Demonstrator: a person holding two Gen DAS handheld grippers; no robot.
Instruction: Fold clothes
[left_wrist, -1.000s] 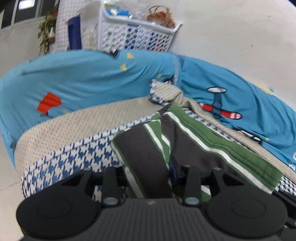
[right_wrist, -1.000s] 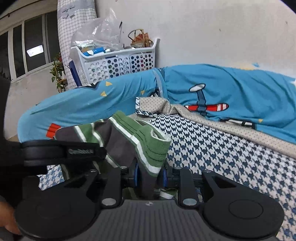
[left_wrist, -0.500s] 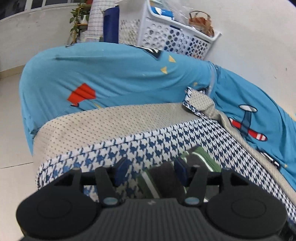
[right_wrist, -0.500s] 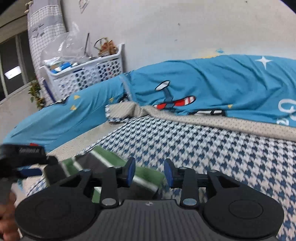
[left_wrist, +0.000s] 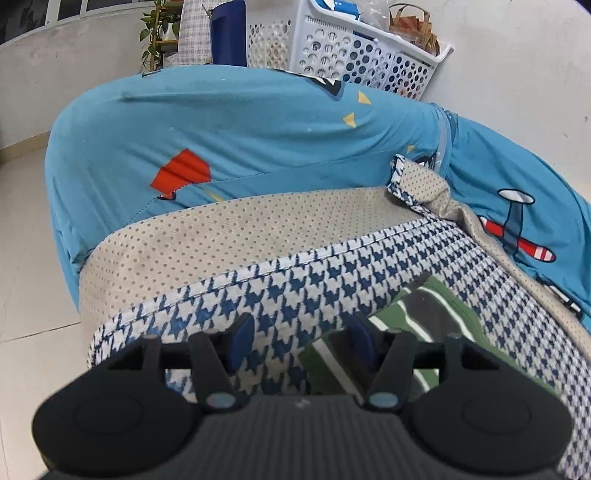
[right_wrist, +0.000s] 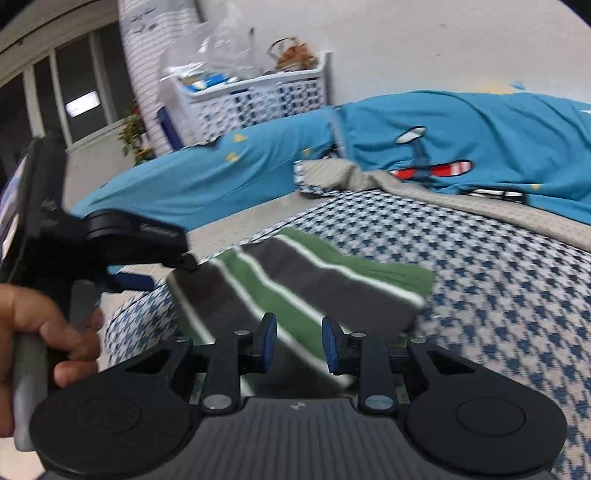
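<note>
both claws empty, jaws apart: left claw (left_wrist: 301, 341), right claw (right_wrist: 294, 339). striped cloth (right_wrist: 295, 280) lies folded on checked cover (right_wrist: 498, 280), at 2 o'clock of left claw. fold looks done; next likely press flat or fetch another.

- A sofa (left_wrist: 229, 129) draped in a blue cover printed with red kites and planes carries everything.
- A blue-and-white houndstooth seat mat (left_wrist: 295, 288) lies across the seat, its beige dotted underside (left_wrist: 221, 236) folded over at the front edge and back corner.
- A folded garment striped green, grey and white (right_wrist: 295, 280) lies flat on the mat.
</note>
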